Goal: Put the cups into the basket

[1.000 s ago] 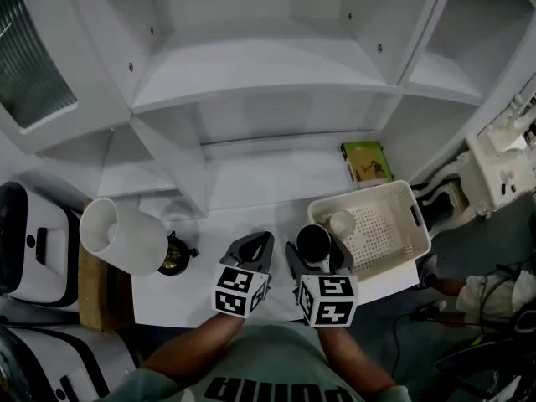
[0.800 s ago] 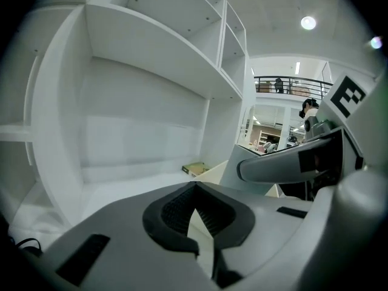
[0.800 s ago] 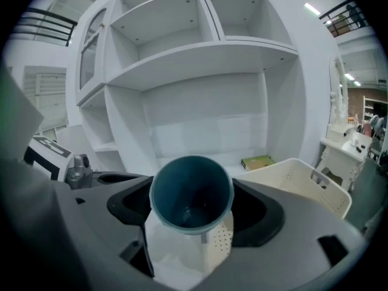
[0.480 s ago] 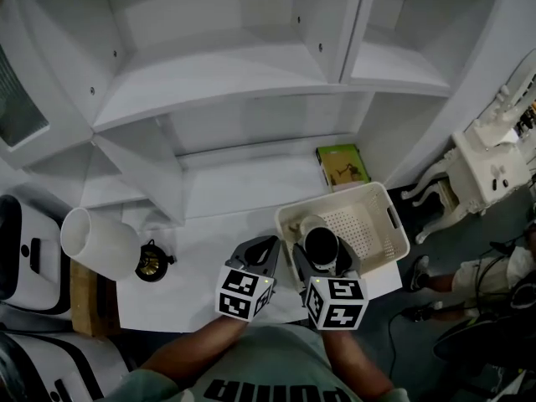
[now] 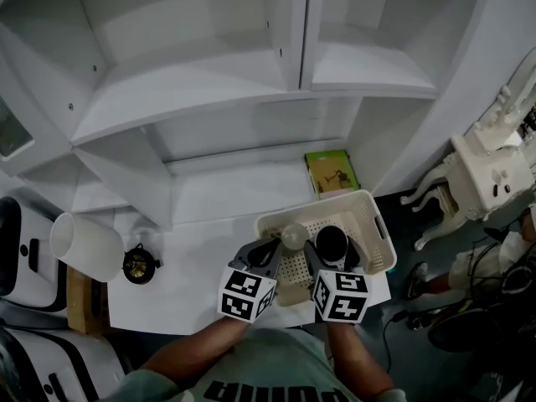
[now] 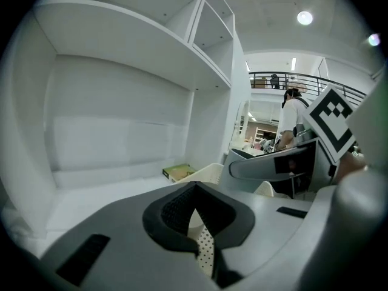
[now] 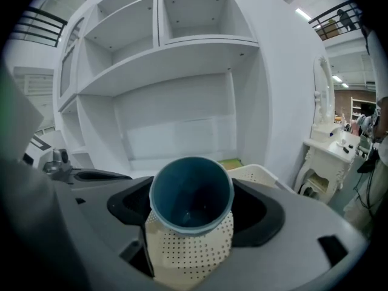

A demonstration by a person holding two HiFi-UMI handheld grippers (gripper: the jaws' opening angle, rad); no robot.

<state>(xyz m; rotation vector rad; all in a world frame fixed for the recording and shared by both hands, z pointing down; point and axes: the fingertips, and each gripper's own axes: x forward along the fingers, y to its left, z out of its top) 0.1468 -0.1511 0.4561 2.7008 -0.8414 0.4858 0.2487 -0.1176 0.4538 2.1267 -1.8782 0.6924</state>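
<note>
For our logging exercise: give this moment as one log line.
right gripper: holds blue cup over basket | left gripper: shut, empty | white cup: in basket

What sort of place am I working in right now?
Probably a staged home corner inside a big hall: white built-in shelving, an ornate white dressing table, and a railed mezzanine beyond.

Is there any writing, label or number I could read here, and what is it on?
None reads clearly.
Shirt: large letters, cut off at the frame edge.
Green box: cover print too small.
Marker cubes: black-and-white squares, no words.
Blue cup: no print.
</note>
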